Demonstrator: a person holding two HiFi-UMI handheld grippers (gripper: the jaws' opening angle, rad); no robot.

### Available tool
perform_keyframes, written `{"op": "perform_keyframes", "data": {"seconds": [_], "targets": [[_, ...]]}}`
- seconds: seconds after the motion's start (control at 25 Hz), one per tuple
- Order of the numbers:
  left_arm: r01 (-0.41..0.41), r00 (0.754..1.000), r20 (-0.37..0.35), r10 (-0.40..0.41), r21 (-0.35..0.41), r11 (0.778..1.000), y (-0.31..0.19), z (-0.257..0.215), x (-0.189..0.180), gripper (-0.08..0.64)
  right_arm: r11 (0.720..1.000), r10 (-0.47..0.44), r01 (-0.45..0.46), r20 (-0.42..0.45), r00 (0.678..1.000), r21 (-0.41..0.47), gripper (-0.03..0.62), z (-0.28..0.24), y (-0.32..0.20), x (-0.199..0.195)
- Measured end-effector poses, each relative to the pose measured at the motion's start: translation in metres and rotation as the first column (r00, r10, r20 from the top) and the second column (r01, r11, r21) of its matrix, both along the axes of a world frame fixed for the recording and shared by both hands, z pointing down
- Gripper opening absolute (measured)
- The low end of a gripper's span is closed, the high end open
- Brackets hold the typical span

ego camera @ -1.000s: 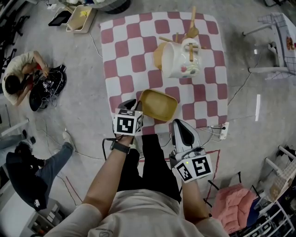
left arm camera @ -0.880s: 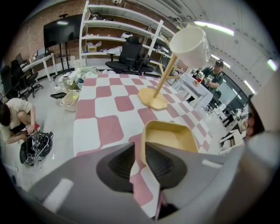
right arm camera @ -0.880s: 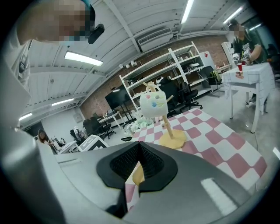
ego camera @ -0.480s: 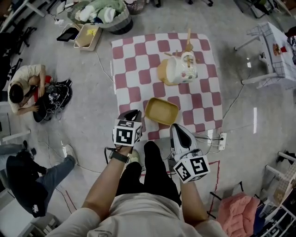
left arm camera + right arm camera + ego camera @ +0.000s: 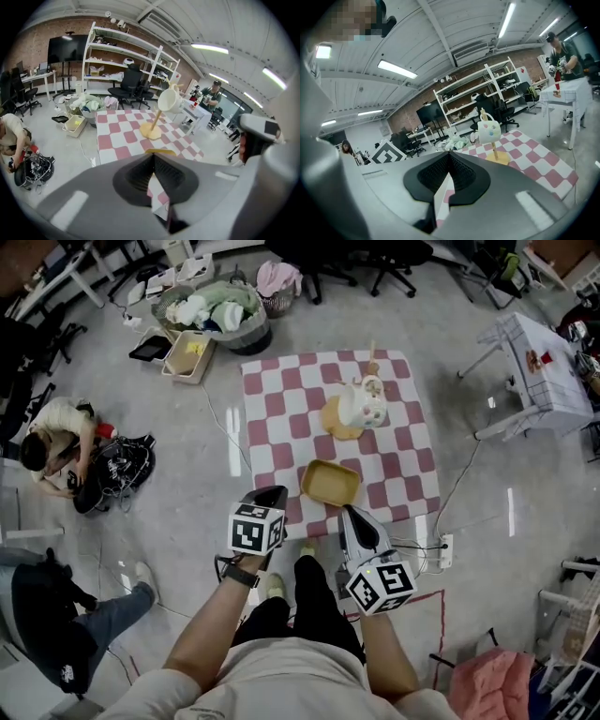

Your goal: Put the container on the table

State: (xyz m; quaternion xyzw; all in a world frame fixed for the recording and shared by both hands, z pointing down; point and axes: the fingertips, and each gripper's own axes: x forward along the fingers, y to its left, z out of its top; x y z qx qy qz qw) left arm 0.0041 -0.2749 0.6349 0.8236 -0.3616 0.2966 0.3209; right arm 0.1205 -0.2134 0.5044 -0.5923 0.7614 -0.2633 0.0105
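Observation:
The shallow yellow container (image 5: 330, 483) sits on the red-and-white checked table (image 5: 281, 418), close to its near edge. Its rim (image 5: 160, 151) peeks over the jaws in the left gripper view. Both grippers hang short of the table, above the floor. My left gripper (image 5: 274, 493) is shut and empty, left of and below the container. My right gripper (image 5: 348, 513) is also shut and empty, just below the container. A white flowered mug (image 5: 364, 405) hangs on a wooden mug tree farther back; the same mug (image 5: 490, 131) appears in the right gripper view.
A person (image 5: 56, 442) crouches over cables on the floor at left. Another person's legs (image 5: 103, 606) lie at lower left. A laundry basket (image 5: 216, 310) and beige bin (image 5: 190, 354) stand behind the table. A power strip (image 5: 445, 549) lies at right, with a small table (image 5: 544, 381) beyond.
The view has pulled back and up from the table. Both grippers have drawn away from the container, which stays on the table; the left one no longer touches it.

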Motion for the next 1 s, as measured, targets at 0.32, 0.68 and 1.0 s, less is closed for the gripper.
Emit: {"op": "perform_keyframes", "data": {"seconds": [0.32,0.68,1.0], "targets": [[-0.037,0.996,-0.076,0.047,0.128,0.991,0.018,-0.076,-0.008,0.006,0.997,-0.014,0.017,-0.039,0.999,0.070,0.009,-0.044,0.019,-0.025],[-0.057,0.985,-0.141,0.097,0.260,0.964,0.042,-0.148,-0.017,0.006,0.989,-0.019,0.031,-0.084,0.996,0.146,0.009,-0.088,0.039,-0.047],[-0.053,0.973,-0.193,0.128,0.353,0.934,0.061,-0.200,-0.029,0.006,0.977,-0.010,0.034,-0.118,0.993,0.210,0.009,-0.123,0.058,-0.061]]}}
